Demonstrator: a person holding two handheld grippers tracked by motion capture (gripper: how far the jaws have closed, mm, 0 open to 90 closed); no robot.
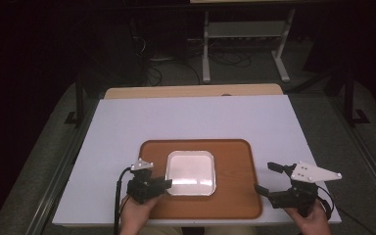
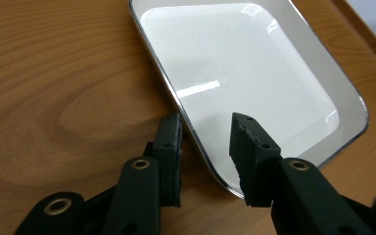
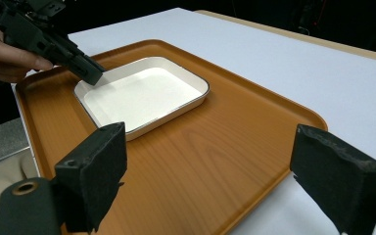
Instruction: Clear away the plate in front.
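Left gripper (image 2: 204, 147): partly open, jaws astride near-left rim of white dish (image 2: 254, 73), unclamped. Dish centred on wooden tray (image 1: 235, 196). Right gripper (image 1: 273, 180): wide, empty, near surface's right edge. Grasp apparently pending.

The dish (image 1: 191, 172) sits on the tray (image 1: 235, 196); the tray lies on the table (image 1: 196, 117), apparently near its front edge.

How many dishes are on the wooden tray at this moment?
1: a square white dish with a metal rim lies on the brown wooden tray, left of centre, its edge between the open left gripper jaws.
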